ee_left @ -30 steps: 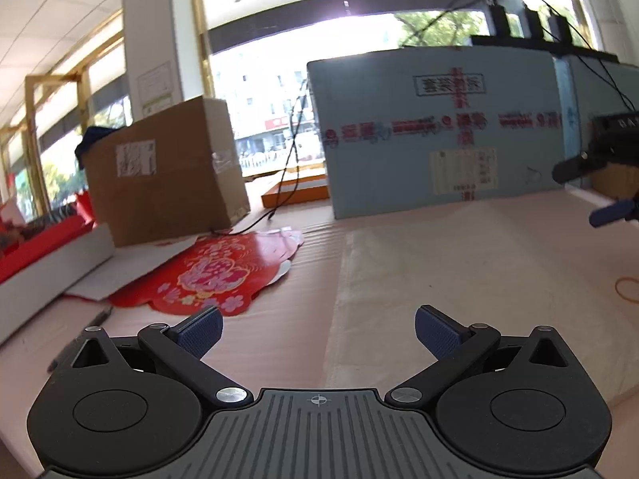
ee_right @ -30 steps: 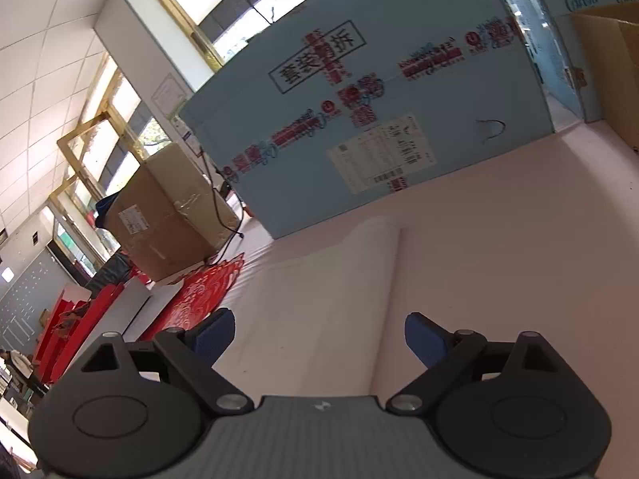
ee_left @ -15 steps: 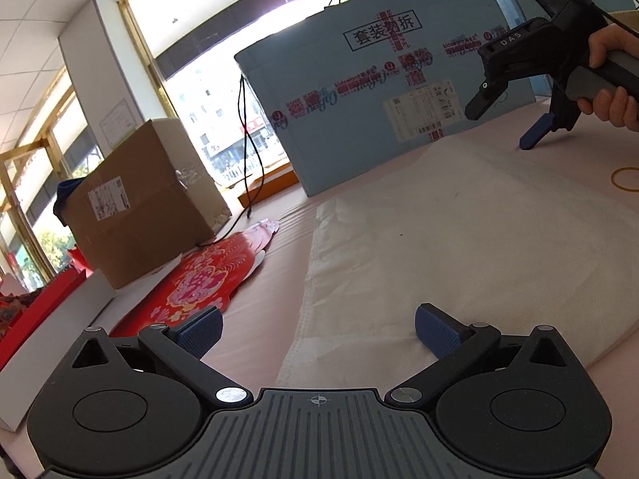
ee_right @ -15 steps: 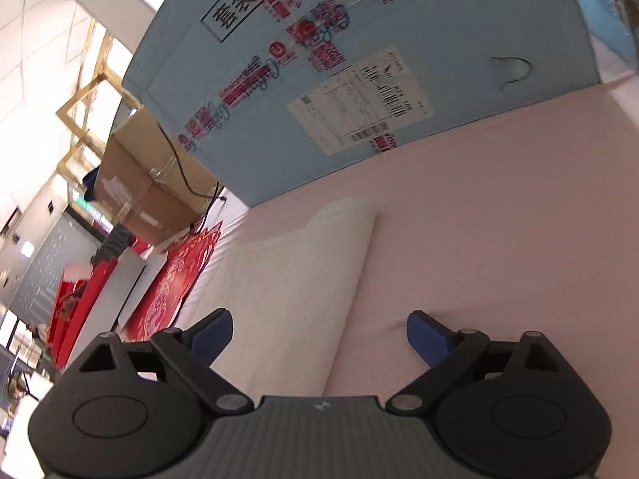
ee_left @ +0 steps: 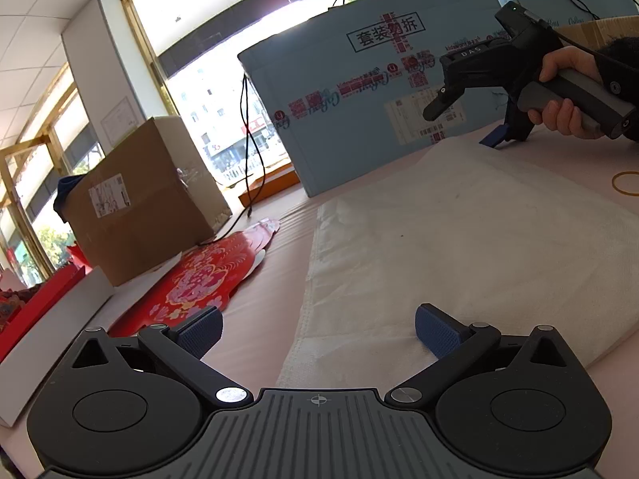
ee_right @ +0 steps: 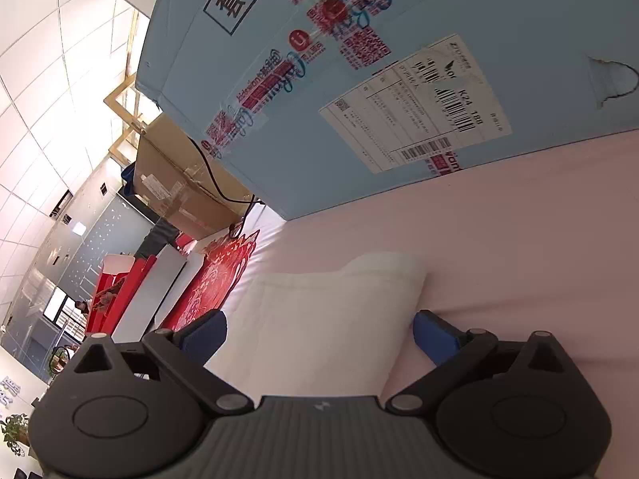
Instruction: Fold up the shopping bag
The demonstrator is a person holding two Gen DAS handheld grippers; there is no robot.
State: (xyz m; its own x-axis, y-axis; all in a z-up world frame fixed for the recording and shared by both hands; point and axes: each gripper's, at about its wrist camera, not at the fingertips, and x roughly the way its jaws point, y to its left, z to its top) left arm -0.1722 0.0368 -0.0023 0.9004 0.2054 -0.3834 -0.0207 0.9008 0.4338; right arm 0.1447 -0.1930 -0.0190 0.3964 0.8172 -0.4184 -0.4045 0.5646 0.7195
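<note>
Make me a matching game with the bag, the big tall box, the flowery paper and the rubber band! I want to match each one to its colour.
Things:
1. shopping bag
2. tall box
3. flowery paper
4. rubber band

Colours:
a. red
b. yellow
c. white
d. light blue

Pairs: 1-c, 2-d, 3-a, 4-b

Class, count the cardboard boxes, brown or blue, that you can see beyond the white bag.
2. A brown box stands at the far left; a big blue box stands behind the white bag. More may be hidden.
</note>
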